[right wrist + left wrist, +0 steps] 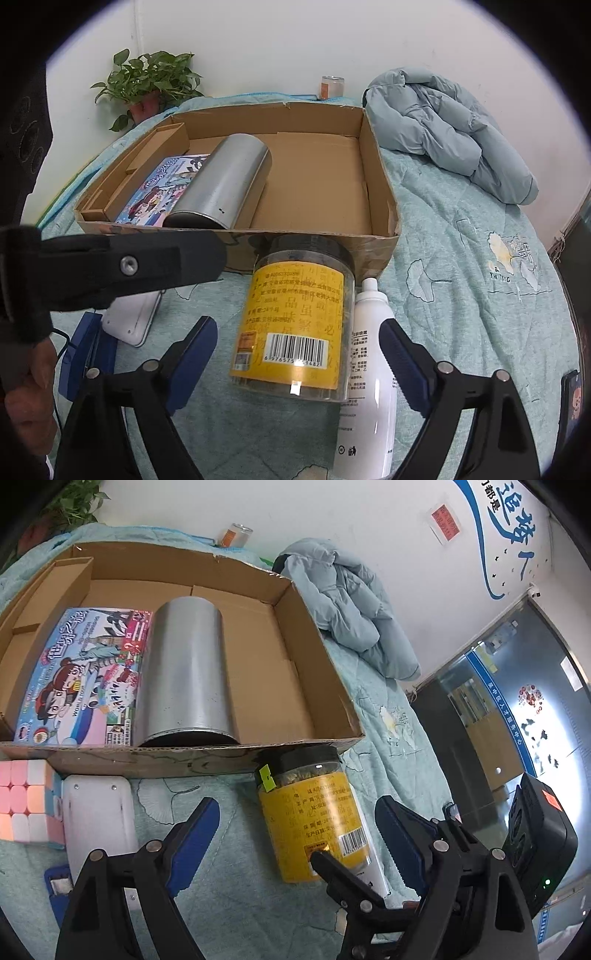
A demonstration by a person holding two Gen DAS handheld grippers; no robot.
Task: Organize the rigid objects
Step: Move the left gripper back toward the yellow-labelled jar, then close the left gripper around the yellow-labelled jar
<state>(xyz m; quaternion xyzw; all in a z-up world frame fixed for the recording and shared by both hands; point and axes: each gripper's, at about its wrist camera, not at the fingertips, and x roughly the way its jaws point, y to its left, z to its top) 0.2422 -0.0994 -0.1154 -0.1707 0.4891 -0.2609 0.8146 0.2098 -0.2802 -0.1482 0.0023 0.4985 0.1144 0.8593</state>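
Observation:
A cardboard box (177,762) (325,236) on the bed holds a colourful game box (81,672) (162,199) and a lying metal cylinder (184,672) (221,188). A yellow-labelled jar with a black lid (314,812) (295,325) lies in front of the box, with a white spray bottle (369,369) beside it on the right. My left gripper (295,834) is open, above the jar's base. My right gripper (299,354) is open, its fingers either side of the jar and the bottle. A pink cube puzzle (26,805) and a white device (99,823) (129,321) lie at the left.
A light blue jacket (351,605) (443,129) lies bunched behind the box at the right. A can (236,535) (332,86) stands by the wall. A potted plant (147,81) is at the back left. A black device (535,834) is at the right.

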